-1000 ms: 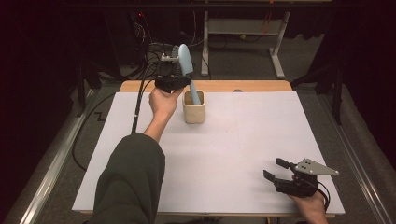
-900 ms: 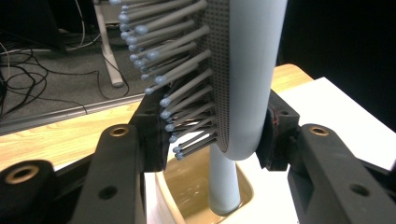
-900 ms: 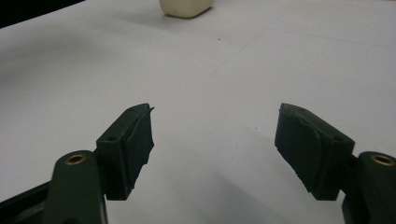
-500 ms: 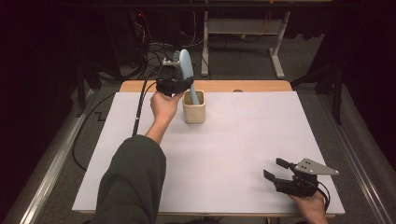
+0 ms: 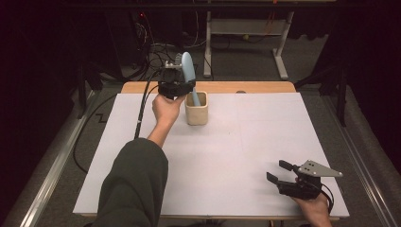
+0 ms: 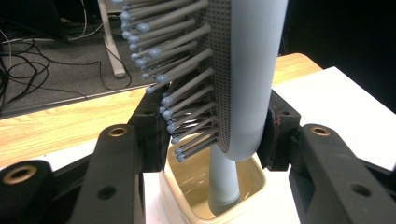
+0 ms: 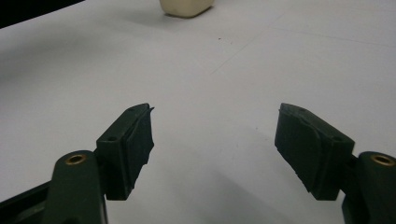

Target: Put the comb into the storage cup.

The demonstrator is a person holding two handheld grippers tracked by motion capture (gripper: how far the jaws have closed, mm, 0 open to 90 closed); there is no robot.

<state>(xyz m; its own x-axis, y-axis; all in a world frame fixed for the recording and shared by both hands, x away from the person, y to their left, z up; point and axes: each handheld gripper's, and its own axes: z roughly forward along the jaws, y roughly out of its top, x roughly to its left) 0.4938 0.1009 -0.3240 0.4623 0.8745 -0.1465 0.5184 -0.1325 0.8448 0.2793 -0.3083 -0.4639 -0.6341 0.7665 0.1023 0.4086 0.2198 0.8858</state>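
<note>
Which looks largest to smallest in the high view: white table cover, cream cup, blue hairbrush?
1. White table cover, by far the largest.
2. Blue hairbrush, taller than the cup, though its handle end is hidden inside.
3. Cream cup.

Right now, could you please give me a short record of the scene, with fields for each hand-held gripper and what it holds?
left hand-held gripper: shut on brush, bristles facing left in its view
brush handle: standing in cup
right hand-held gripper: open, holding nothing, over white table
cup: upright, at the table's far side
</note>
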